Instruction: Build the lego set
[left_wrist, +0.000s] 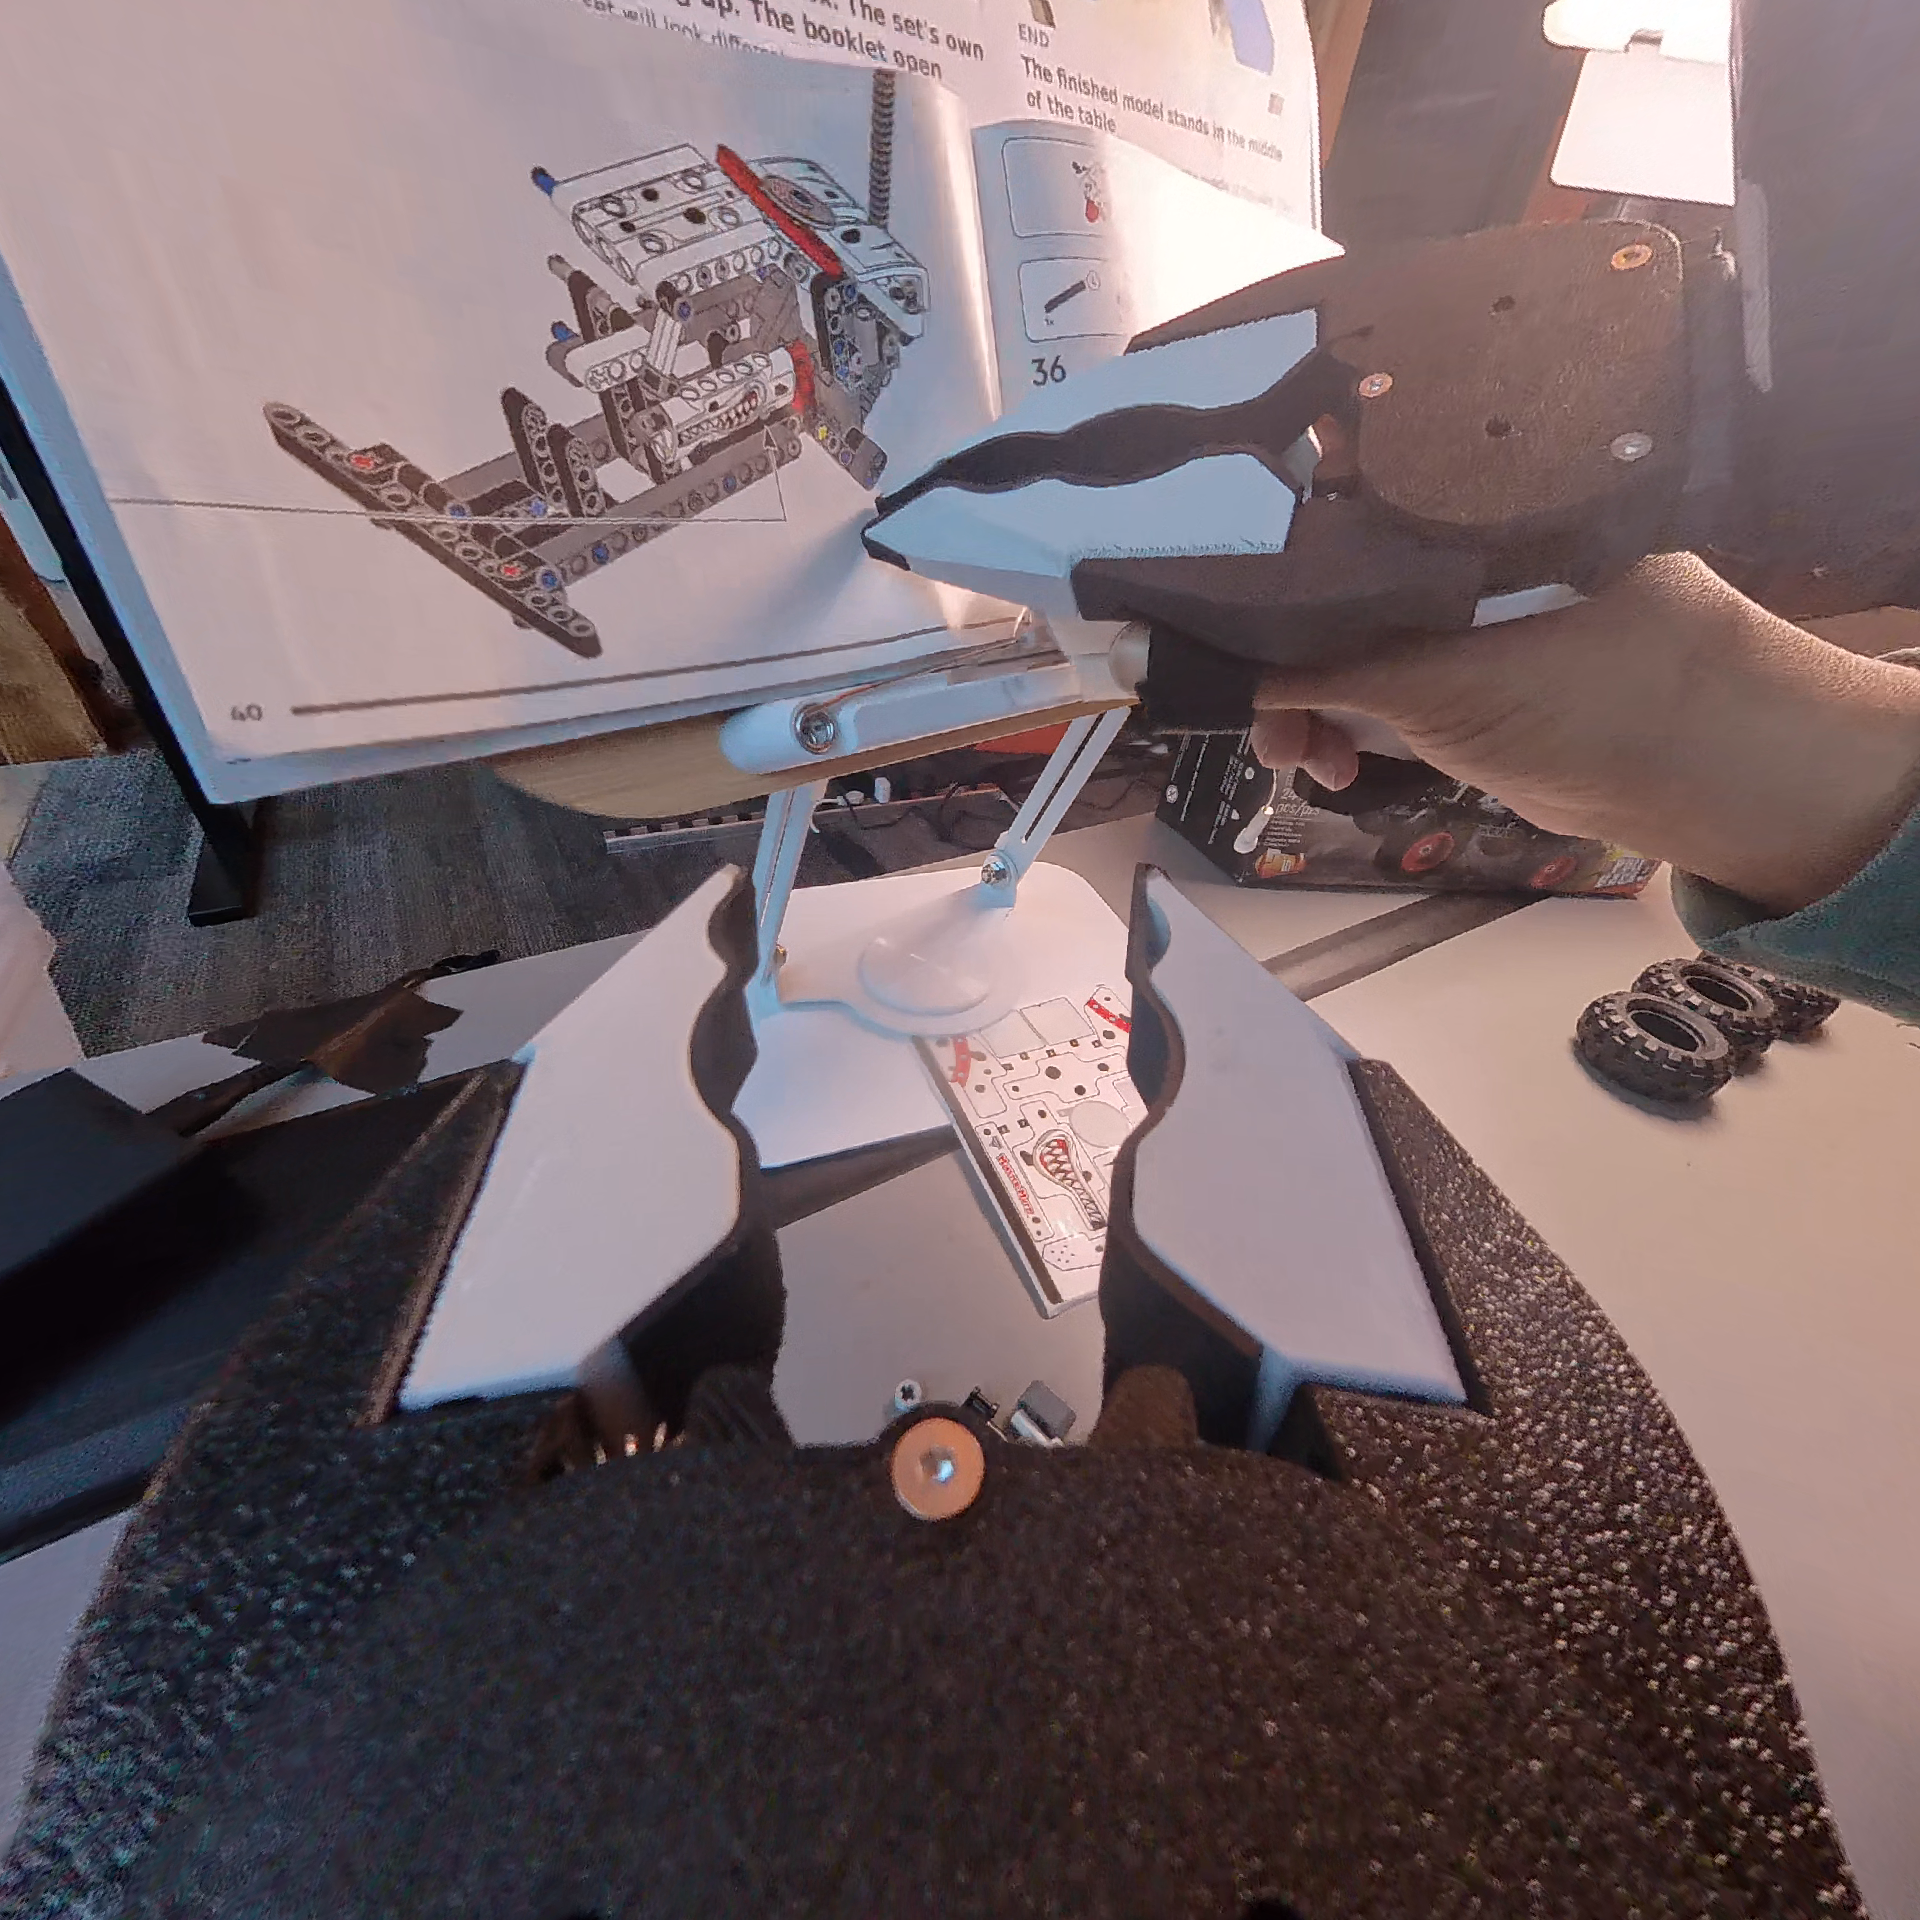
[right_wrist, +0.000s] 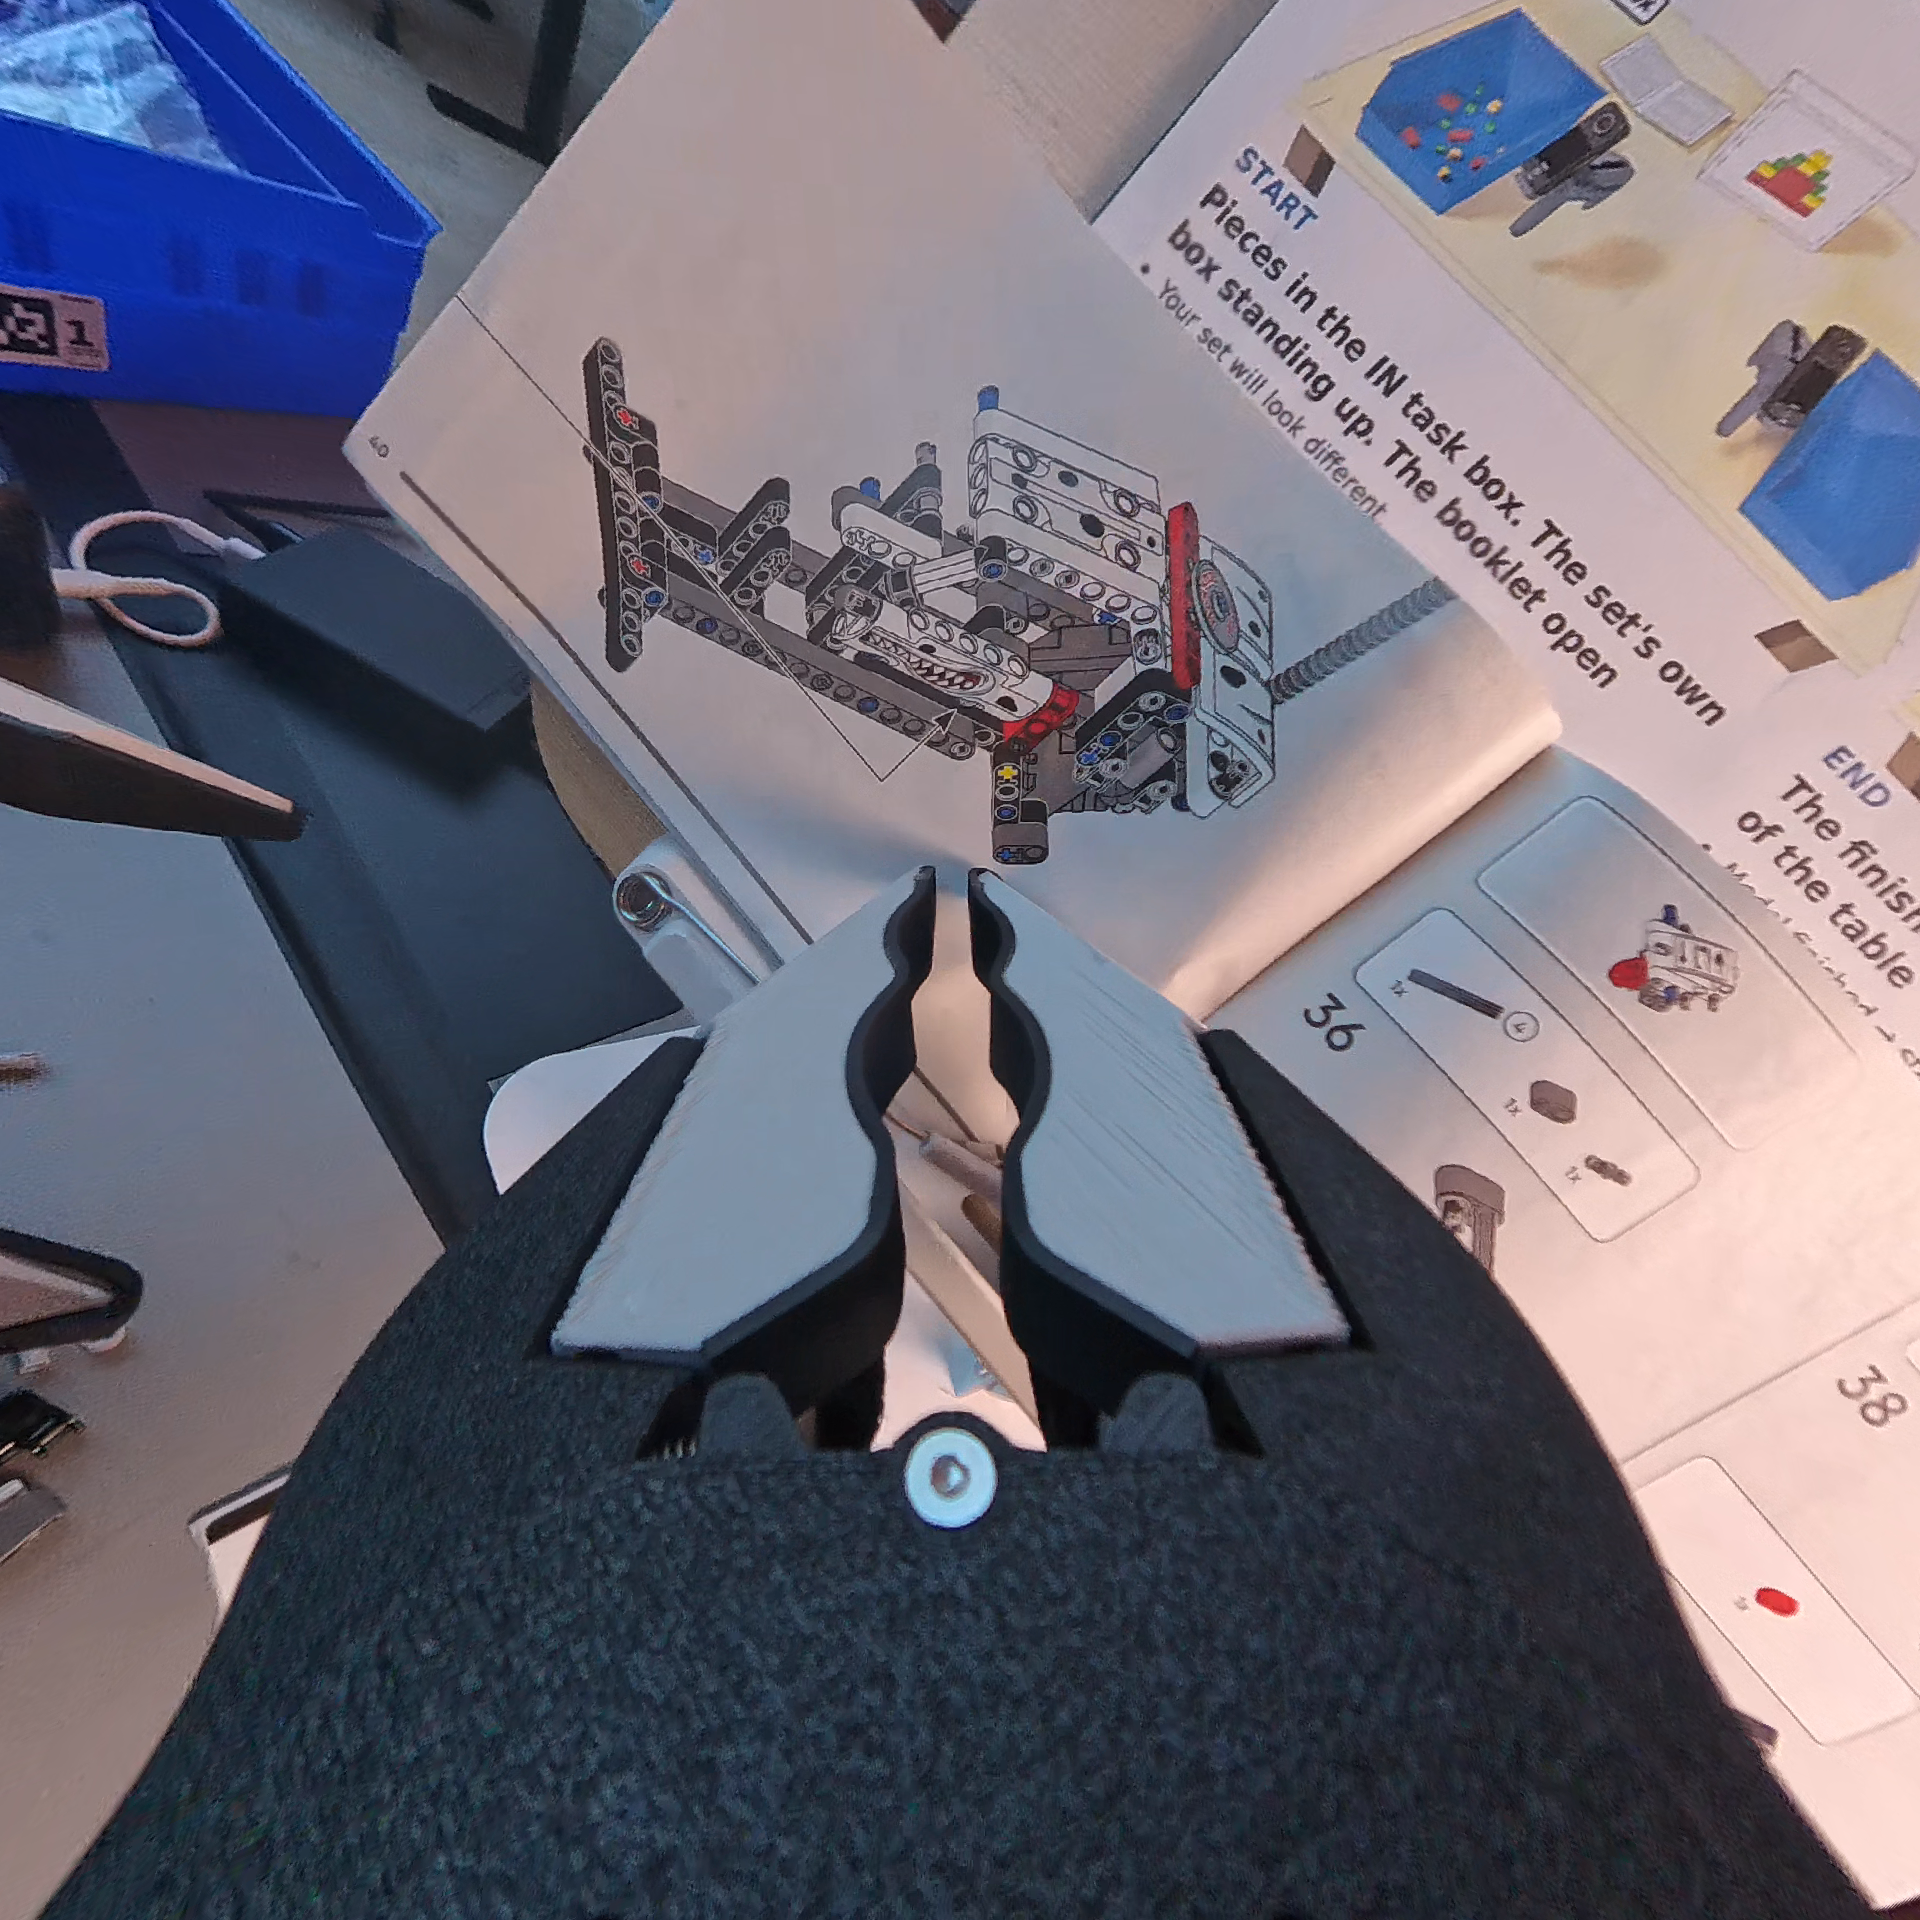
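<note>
Paper booklet (left_wrist: 540, 343) on stand (left_wrist: 914, 966): thin, floppy, tears easily | right gripper (right_wrist: 951, 883) nearly pressed together, empty, at its lower page edge; pinch there | left gripper (left_wrist: 935, 914) spread, below stand.

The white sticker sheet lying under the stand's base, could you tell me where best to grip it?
Grip the white sticker sheet at its near free corner, coming low from the front: it lies flat on the table, far end tucked beneath the white stand base.
</note>
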